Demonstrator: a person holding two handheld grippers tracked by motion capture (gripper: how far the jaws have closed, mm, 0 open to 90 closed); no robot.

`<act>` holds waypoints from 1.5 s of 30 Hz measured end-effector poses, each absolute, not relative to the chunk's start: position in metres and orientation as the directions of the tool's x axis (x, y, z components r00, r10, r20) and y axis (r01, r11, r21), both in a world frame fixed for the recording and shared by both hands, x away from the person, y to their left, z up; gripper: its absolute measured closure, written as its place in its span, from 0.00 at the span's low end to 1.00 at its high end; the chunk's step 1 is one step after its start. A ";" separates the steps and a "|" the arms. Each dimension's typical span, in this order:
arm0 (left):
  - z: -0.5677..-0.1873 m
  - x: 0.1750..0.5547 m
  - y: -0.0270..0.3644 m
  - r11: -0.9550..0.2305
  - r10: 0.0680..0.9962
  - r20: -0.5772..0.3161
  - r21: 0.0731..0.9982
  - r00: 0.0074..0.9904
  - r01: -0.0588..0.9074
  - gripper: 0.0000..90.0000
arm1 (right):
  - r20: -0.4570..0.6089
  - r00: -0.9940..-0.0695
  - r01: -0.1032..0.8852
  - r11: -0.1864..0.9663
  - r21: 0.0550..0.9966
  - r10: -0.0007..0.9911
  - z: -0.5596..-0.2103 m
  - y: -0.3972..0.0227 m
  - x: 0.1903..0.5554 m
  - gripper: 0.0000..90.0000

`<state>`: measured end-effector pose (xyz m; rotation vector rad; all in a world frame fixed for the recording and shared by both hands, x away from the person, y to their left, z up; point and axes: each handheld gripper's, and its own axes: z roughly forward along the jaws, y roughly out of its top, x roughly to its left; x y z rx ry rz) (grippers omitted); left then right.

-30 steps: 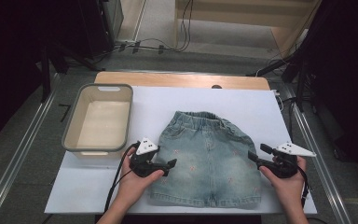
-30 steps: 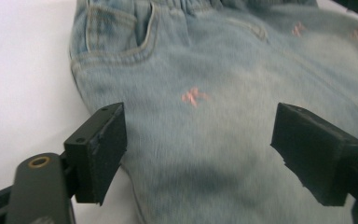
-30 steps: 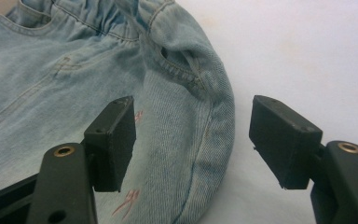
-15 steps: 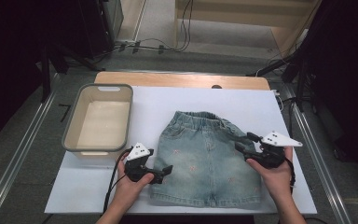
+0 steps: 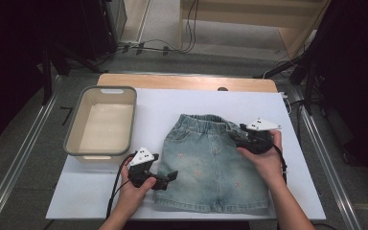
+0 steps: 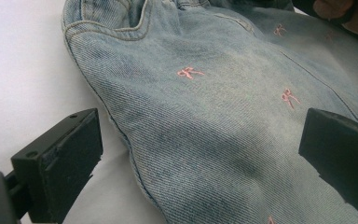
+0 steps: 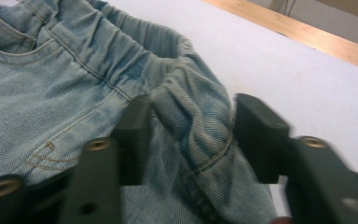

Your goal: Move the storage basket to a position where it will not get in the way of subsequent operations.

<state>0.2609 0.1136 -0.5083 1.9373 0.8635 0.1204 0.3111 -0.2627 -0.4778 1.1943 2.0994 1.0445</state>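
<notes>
A light denim skirt (image 5: 211, 163) with small pink bows lies flat on the white board (image 5: 172, 103), waistband at the far side. My left gripper (image 5: 168, 179) rests at the skirt's left hem edge. In the left gripper view its jaws (image 6: 200, 158) stand wide open over the denim (image 6: 205, 116), with nothing pinched. My right gripper (image 5: 237, 136) is at the waistband's right corner. Its jaws (image 7: 191, 135) have just been closing and straddle the bunched waistband (image 7: 196, 116). The cloth fills the gap between them, but I see no firm pinch.
A beige plastic bin (image 5: 76, 129) stands empty at the board's left. The wooden table edge (image 5: 187, 81) runs along the far side. Metal rails (image 5: 316, 143) flank the table, and cables lie on the floor behind it.
The right hand has travelled from the skirt's lower right side up and left to the waistband corner, and its jaws have narrowed. The left gripper's jaws have opened wider, staying near the left hem.
</notes>
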 end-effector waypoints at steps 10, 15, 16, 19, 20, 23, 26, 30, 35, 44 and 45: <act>-0.508 0.260 0.112 -0.277 0.617 -0.254 0.816 0.745 0.508 0.00 | -0.013 -0.485 0.507 0.293 0.810 0.875 -0.466 -0.277 0.342 0.87; -0.505 0.262 0.112 -0.287 0.624 -0.239 0.816 0.744 0.502 0.00 | 0.031 -0.453 0.563 0.260 0.785 0.891 -0.473 -0.289 0.366 0.87; -0.503 0.262 0.111 -0.292 0.624 -0.231 0.817 0.747 0.497 0.00 | 0.040 -0.450 0.574 0.254 0.779 0.892 -0.475 -0.290 0.370 0.87; -0.498 0.264 0.112 -0.288 0.624 -0.225 0.825 0.748 0.487 0.00 | 0.082 -0.437 0.600 0.223 0.768 0.896 -0.484 -0.296 0.381 0.87; -0.495 0.264 0.112 -0.283 0.624 -0.224 0.828 0.749 0.483 0.00 | 0.091 -0.431 0.608 0.215 0.764 0.898 -0.487 -0.297 0.384 0.87; -0.487 0.266 0.111 -0.280 0.622 -0.220 0.834 0.752 0.476 0.00 | 0.105 -0.424 0.624 0.207 0.754 0.899 -0.497 -0.299 0.390 0.87; -0.479 0.269 0.108 -0.289 0.615 -0.207 0.839 0.761 0.461 0.00 | 0.116 -0.416 0.638 0.198 0.744 0.902 -0.506 -0.299 0.395 0.87; -0.467 0.275 0.099 -0.295 0.606 -0.192 0.847 0.772 0.442 0.00 | 0.126 -0.409 0.645 0.189 0.740 0.904 -0.512 -0.300 0.400 0.86; -0.454 0.288 0.086 -0.318 0.595 -0.167 0.850 0.786 0.421 0.00 | 0.159 -0.385 0.662 0.152 0.734 0.909 -0.517 -0.302 0.403 0.79; -0.445 0.325 0.069 -0.307 0.603 -0.195 0.838 0.773 0.451 0.00 | 0.155 -0.365 0.628 0.120 0.769 0.918 -0.501 -0.312 0.389 0.42; -0.446 0.328 0.066 -0.305 0.608 -0.189 0.841 0.771 0.447 0.00 | 0.153 -0.367 0.622 0.119 0.774 0.918 -0.499 -0.313 0.387 0.42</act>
